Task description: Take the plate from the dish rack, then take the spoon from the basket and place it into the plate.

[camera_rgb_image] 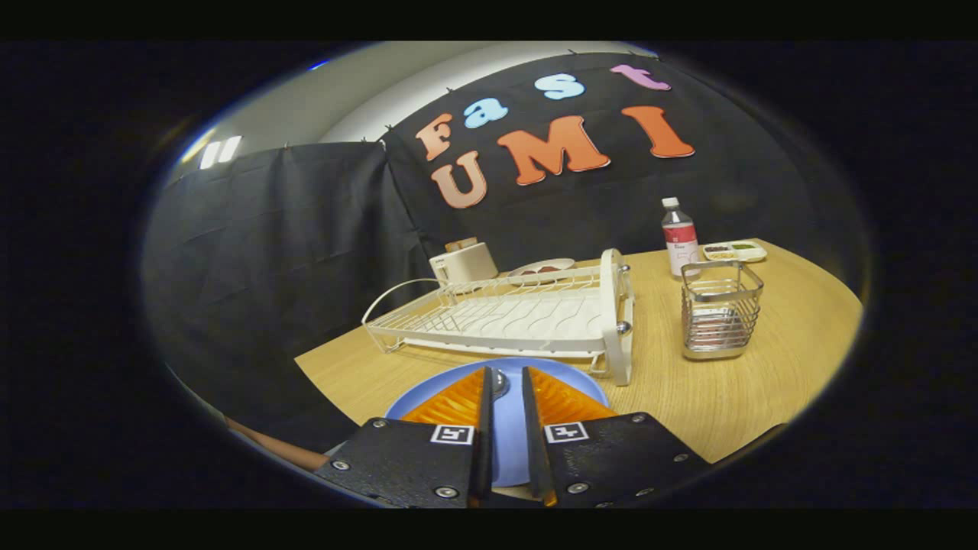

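A blue plate (500,443) lies on the wooden table right under my gripper (504,376), in front of the white dish rack (527,313). The rack's slots hold nothing. A small shiny piece of the spoon (500,380) shows between my fingertips, close against the left finger and over the plate; the rest of it is hidden. My fingers stand a narrow gap apart, with the blue plate showing through it, and the right finger does not touch the spoon. The metal wire basket (720,309) stands to the right, beyond my fingers, with nothing sticking out of it.
Behind the basket stand a plastic bottle (679,237) and a small white tray (735,250). A white toaster (463,263) and a dish (541,269) sit behind the rack. The table's left edge (328,382) runs close to the plate. A person's arm (275,449) shows lower left.
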The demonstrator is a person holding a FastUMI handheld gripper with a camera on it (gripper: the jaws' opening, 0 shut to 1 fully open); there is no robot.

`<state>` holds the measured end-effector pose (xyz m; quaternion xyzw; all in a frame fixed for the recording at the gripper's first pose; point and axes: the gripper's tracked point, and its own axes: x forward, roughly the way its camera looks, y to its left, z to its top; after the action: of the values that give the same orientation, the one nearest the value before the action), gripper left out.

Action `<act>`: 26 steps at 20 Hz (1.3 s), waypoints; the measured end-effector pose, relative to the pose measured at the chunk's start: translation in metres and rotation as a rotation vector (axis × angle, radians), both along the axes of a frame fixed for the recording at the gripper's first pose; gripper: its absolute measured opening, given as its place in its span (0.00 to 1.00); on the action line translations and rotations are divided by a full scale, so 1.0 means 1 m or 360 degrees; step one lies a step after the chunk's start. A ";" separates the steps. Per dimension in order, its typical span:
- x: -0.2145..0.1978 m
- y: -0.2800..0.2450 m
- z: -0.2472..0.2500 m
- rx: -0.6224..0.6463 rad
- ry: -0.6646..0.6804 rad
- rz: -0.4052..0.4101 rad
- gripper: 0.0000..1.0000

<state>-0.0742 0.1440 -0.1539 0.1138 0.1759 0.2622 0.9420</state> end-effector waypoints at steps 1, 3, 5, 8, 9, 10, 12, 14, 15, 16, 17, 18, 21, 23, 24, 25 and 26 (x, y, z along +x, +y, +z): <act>0.003 -0.004 0.005 0.0000 -0.0023 -0.0027 0.23; 0.012 -0.011 0.014 -0.0021 -0.0076 -0.0084 0.29; 0.018 -0.017 0.027 -0.0035 -0.0132 -0.0127 0.35; 0.024 -0.025 0.049 -0.0059 -0.0228 -0.0195 0.44; 0.029 -0.030 0.056 -0.0097 -0.0271 -0.0232 0.49; 0.034 -0.037 0.065 -0.0137 -0.0322 -0.0287 0.52; 0.041 -0.046 0.081 -0.0211 -0.0424 -0.0386 0.59; 0.044 -0.053 0.097 -0.0267 -0.0515 -0.0466 0.65; 0.044 -0.055 0.104 -0.0277 -0.0548 -0.0491 0.69; 0.044 -0.056 0.111 -0.0278 -0.0571 -0.0513 0.71; 0.045 -0.057 0.118 -0.0271 -0.0591 -0.0528 0.75; 0.046 -0.057 0.125 -0.0263 -0.0607 -0.0540 0.77; 0.048 -0.061 0.139 -0.0264 -0.0620 -0.0589 0.85; 0.048 -0.063 0.153 -0.0266 -0.0650 -0.0609 0.87; 0.048 -0.062 0.158 -0.0264 -0.0670 -0.0611 0.88; 0.049 -0.063 0.163 -0.0262 -0.0686 -0.0621 0.88; 0.051 -0.063 0.167 -0.0261 -0.0702 -0.0623 0.88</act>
<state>-0.0236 0.0809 0.0132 0.0095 -0.0375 0.0791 0.9961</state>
